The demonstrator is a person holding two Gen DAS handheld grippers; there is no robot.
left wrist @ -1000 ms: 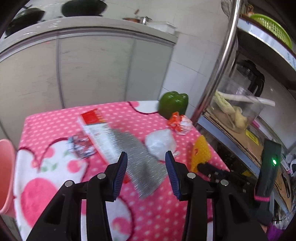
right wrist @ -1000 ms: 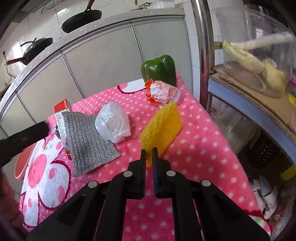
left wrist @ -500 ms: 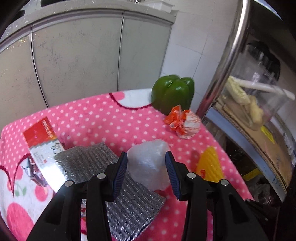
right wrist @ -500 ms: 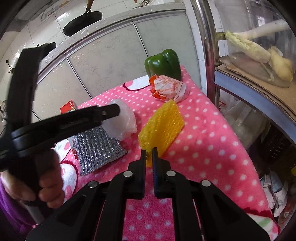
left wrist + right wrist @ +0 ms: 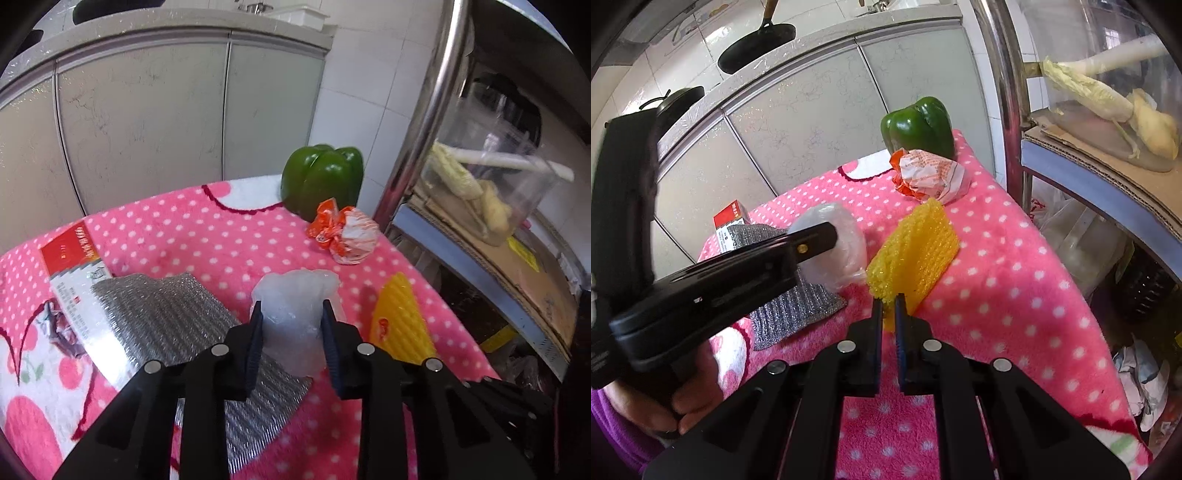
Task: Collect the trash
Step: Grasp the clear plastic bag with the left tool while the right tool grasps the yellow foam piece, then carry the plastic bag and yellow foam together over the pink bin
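The left gripper (image 5: 291, 325) is sitting open around the crumpled clear plastic bag (image 5: 295, 306), its two pads flanking the bag without visibly squeezing it, while the right gripper (image 5: 888, 310) is pinching the near corner of the yellow sponge (image 5: 916, 254), its jaws nearly shut on that edge. The bag is lying at about 12 o'clock from the left gripper, partly resting on the silver scouring cloth (image 5: 177, 317) on the pink dotted desk (image 5: 207, 236). To do this grasp well, the pads probably need to be closing low and around the bulk of the bag, since thin film is likely to be slipping out of a shallow pinch, and the cloth underneath should be staying out of the bite so it is not being dragged along. Another piece of trash, the orange and white wrapper (image 5: 343, 236), is waiting at 1 o'clock, just in front of the green pepper (image 5: 321, 181), and a red and white box (image 5: 74, 266) is lying at 10 o'clock. On the shelf at 2 o'clock a clear plastic tub (image 5: 491, 173) is holding what look like pale leafy vegetables and a long white stalk. No bin for the trash is showing in either view.
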